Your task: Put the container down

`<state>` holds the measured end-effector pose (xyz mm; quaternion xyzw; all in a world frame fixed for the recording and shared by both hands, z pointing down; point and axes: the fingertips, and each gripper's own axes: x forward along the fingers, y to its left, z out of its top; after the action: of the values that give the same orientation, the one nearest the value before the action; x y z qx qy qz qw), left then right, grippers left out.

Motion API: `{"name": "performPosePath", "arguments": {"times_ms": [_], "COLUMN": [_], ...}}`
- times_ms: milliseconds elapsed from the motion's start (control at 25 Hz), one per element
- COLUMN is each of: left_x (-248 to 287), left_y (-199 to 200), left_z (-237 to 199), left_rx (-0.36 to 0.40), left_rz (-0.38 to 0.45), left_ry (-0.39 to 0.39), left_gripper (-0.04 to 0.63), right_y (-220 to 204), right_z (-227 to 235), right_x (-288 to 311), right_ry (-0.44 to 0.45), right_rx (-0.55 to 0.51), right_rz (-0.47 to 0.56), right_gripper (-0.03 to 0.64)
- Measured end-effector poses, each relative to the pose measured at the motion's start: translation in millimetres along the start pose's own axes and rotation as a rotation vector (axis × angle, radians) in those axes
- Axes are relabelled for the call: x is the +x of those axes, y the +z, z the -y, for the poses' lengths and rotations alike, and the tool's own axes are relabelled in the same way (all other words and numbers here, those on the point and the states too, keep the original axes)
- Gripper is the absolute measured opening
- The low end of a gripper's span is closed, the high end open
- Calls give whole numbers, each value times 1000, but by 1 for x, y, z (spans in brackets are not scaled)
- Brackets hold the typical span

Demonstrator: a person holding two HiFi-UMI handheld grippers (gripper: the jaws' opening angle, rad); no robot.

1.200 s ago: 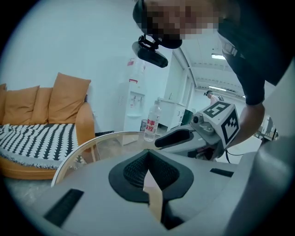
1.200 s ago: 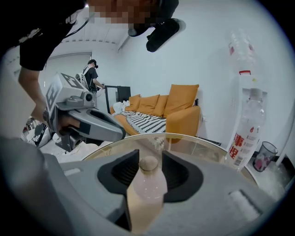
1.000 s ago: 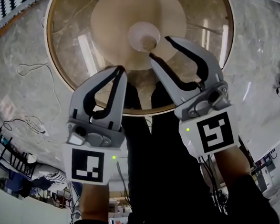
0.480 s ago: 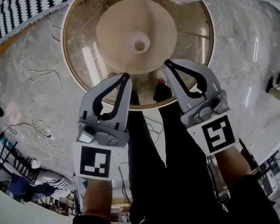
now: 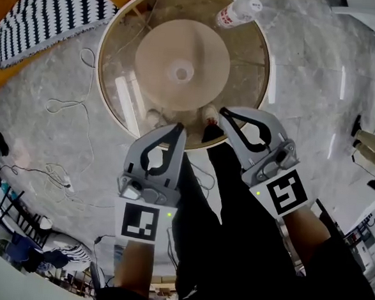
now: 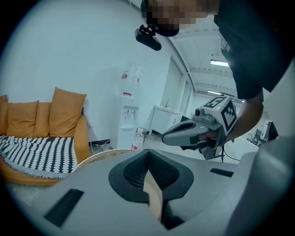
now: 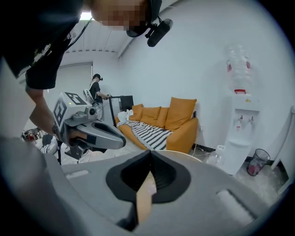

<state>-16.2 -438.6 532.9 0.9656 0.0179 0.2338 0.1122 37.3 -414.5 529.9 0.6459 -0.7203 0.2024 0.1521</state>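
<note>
The container, a clear plastic bottle (image 5: 239, 12) with a white cap and a red label, rests on the far edge of the round glass table (image 5: 116, 77). It also shows small in the left gripper view, as a bottle (image 6: 137, 139) on the table rim. My left gripper (image 5: 179, 127) is shut and empty, held over the table's near edge. My right gripper (image 5: 223, 111) beside it is shut too, with nothing between its pads. Both hang well short of the bottle. Each gripper view shows its own jaws closed and the other gripper alongside.
The table has a beige cone base (image 5: 182, 65). An orange sofa with a striped blanket (image 5: 50, 8) stands at the far left. Cables (image 5: 65, 109) trail over the marble floor. A water dispenser (image 7: 242, 124) and a bin (image 7: 254, 162) stand by the wall. My black-trousered legs are below.
The right gripper's jaws went from wide open to shut. Both grippers rose and drew back from the table, which now looks smaller. The bottle has come into view at the top.
</note>
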Motion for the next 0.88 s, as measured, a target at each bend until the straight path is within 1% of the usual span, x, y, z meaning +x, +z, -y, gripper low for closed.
{"name": "performPosePath", "arguments": {"times_ms": [200,280,440,560,640,800,880], "left_x": [-8,-13,-32,-45,-53,-68,-75], "left_y": [18,27,61,80,91,112,118], "left_z": [30,44,66,81,99,147,164], "left_rx": [-31,-23,22,16,39,120,121], "left_rz": [14,15,58,78,70,67,61], "left_ry": [-3,6,31,58,45,-11,-13], "left_gripper": [6,6,6,6,6,6,6], "right_y": [1,7,37,58,65,77,84], "right_z": [-3,-9,-25,-36,-46,-73,-81], "right_x": [-28,-40,-67,-86,-99,-128,-144], "right_ry": [19,40,84,113,133,182,193], "right_rx": [22,13,-1,-29,-53,-125,-131], "right_rz": [-42,-46,-11,4,-1,2,11], "right_gripper": [-6,-6,-6,-6,-6,-6,-6]}}
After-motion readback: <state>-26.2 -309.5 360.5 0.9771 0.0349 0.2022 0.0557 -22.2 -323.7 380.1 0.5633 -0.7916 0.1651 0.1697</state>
